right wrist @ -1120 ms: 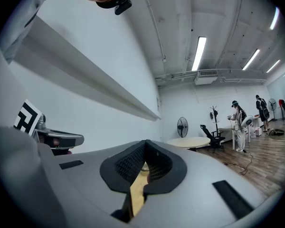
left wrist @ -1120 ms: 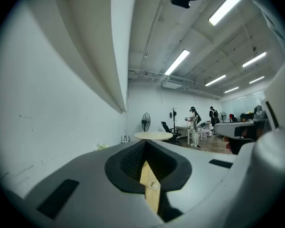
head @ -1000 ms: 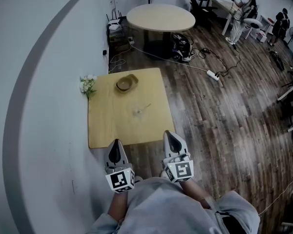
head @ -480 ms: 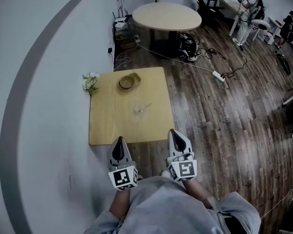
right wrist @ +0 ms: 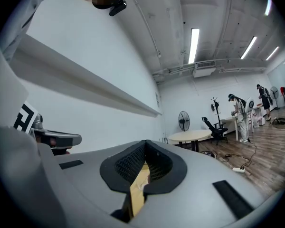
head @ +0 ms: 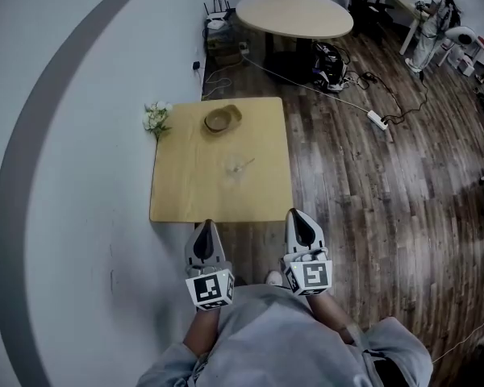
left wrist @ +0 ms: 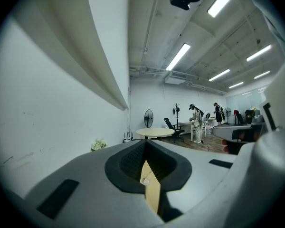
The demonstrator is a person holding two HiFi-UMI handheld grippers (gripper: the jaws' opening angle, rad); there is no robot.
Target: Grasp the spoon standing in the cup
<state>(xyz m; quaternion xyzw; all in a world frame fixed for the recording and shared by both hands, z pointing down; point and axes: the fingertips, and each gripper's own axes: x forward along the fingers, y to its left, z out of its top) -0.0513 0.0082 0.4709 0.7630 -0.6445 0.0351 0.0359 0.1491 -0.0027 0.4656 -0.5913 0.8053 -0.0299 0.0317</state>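
A small clear cup (head: pixel 235 168) with a spoon (head: pixel 244 164) leaning out of it stands near the middle of the low yellow table (head: pixel 185 192). Both grippers hover over the floor, short of the table's near edge, pointing at it. My left gripper (head: pixel 204 227) is shut with nothing in it, and so is my right gripper (head: pixel 299 215). In the left gripper view the closed jaws (left wrist: pixel 145 144) leave only a thin slit, through which a strip of table and the tiny cup (left wrist: pixel 145 180) show. The right gripper view's jaws (right wrist: pixel 145 142) show the same narrow strip of table.
A wooden bowl (head: pixel 222 119) sits at the table's far edge, with white flowers (head: pixel 155 118) at its far left corner. The white wall runs along the left. Beyond stand a round table (head: pixel 294 14), cables and a power strip (head: pixel 377 119), and people (head: pixel 436 10) at the far right.
The table has drawn nearer and lower in the head view. Both grippers stay shut and side by side, now closer to the table's near edge.
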